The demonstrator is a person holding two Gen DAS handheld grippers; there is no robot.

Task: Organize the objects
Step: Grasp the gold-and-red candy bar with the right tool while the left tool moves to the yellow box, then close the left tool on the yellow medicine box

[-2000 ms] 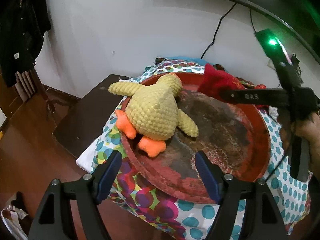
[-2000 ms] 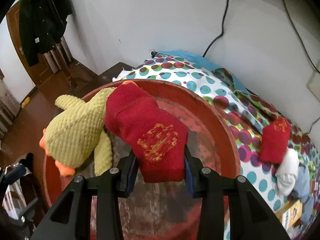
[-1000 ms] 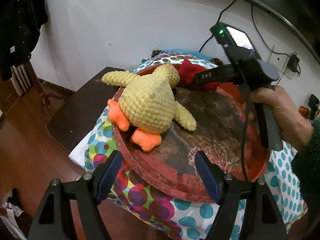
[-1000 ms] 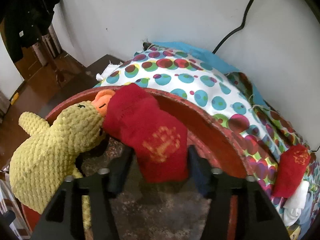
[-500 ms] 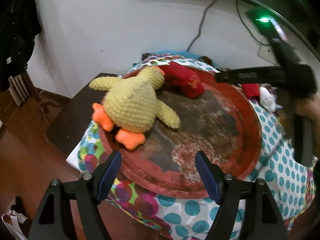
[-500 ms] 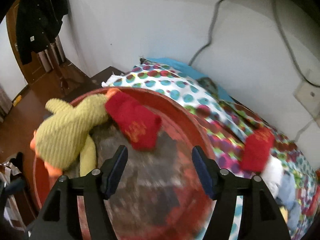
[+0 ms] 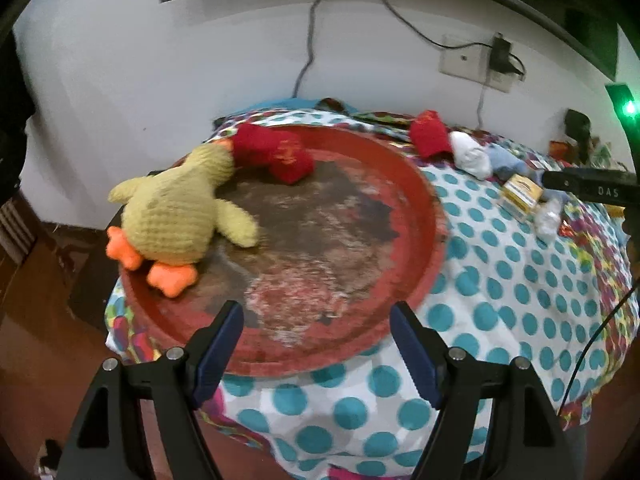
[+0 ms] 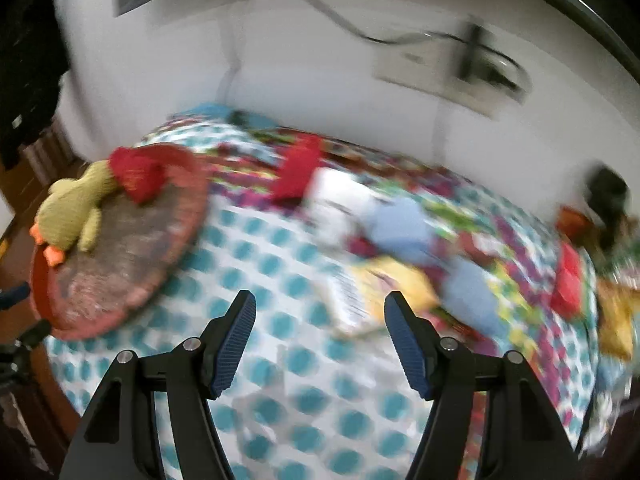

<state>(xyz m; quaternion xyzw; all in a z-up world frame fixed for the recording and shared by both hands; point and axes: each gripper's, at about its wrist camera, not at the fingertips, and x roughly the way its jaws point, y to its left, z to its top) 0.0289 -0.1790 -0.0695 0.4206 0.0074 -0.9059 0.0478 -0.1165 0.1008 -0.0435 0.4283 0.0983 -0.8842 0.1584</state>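
A round red tray (image 7: pixel 424 216) lies on the dotted cloth (image 7: pixel 500 292). In it rest a yellow plush duck (image 7: pixel 176 212) and a red sock (image 7: pixel 280 154) by the duck's beak. My left gripper (image 7: pixel 316 328) hovers open over the tray's near rim, nothing between its fingers. A second red sock (image 7: pixel 428 132), a white sock (image 7: pixel 472 156) and a pale blue cloth (image 7: pixel 506 160) lie beyond the tray on the right. The right wrist view is blurred: my right gripper (image 8: pixel 320 320) is open and empty above the cloth, near a yellow packet (image 8: pixel 376 284), with the tray (image 8: pixel 120 256) far left.
A yellow box (image 7: pixel 522 192) and a crumpled clear wrapper (image 7: pixel 548 216) lie at the right of the cloth. The right-hand tool's black bar (image 7: pixel 592 188) crosses the right edge. Cables and a wall socket (image 7: pixel 476 68) hang behind. A wooden floor (image 7: pixel 44 320) lies below on the left.
The right gripper let go of the red sock in the tray beside the duck and swung away to the right over the cloth. My left gripper shifted right as well.
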